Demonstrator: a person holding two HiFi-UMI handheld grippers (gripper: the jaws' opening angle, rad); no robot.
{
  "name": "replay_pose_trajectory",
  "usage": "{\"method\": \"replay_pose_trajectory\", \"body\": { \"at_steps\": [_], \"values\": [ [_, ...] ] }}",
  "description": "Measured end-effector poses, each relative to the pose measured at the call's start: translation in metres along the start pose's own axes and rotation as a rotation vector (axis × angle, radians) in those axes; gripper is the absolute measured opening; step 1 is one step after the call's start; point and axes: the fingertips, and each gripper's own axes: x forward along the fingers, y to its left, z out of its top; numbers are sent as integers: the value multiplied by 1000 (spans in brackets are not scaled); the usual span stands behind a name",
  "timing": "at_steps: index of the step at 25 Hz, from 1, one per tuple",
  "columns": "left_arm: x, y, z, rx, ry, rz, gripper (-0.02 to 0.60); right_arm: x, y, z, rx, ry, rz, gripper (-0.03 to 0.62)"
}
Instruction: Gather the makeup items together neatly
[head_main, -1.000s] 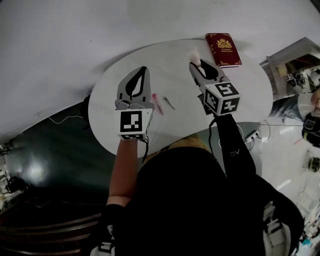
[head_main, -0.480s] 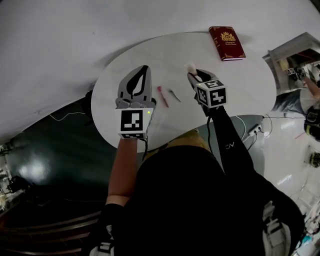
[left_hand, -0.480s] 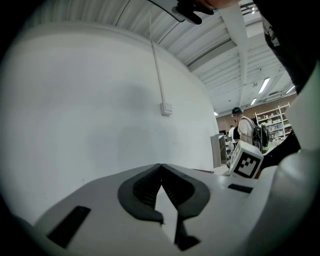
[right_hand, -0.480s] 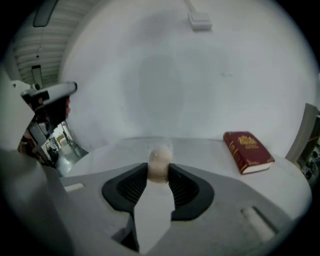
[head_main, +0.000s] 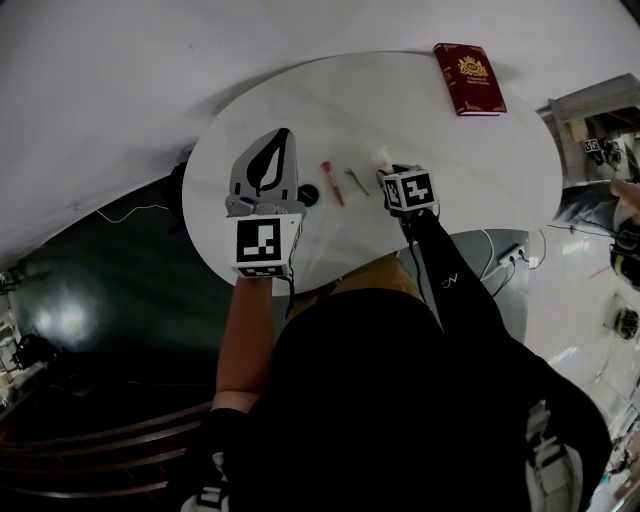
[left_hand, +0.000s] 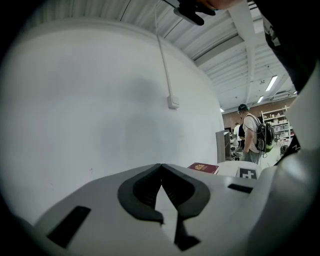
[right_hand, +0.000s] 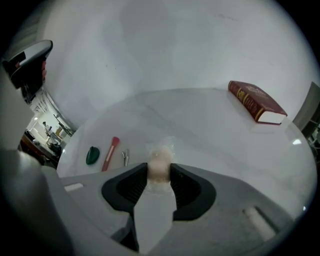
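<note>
White round table (head_main: 455, 140): the right gripper (right_hand: 159, 172) pinches a pale puff (right_hand: 159, 161), with tweezers (right_hand: 125, 156), pink stick (right_hand: 110, 152) and green piece (right_hand: 92, 155) lying roughly parallel just left of its jaws, while the left gripper (left_hand: 161, 167) hovers empty, jaws pressed together.

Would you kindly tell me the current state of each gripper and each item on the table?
left gripper: shut, empty.
right gripper: shut on the pale puff.
pale puff: clamped between the jaws, in a clear wrapper.
red book: closed, lying flat on the table.
pink stick: lying flat.
green item: lying beside the pink stick.
tweezers: lying flat on the stick's other side.
</note>
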Motion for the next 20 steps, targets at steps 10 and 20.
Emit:
{"method": "replay_pose_trajectory", "body": {
  "at_steps": [10,20],
  "values": [
    [1,8,0,-11,-16,-5,9,-27,5,39,-11,-158,36,207],
    [-5,8,33,19,-81,-26,9,-167,85,163,-263,-728,104,207]
  ]
}}
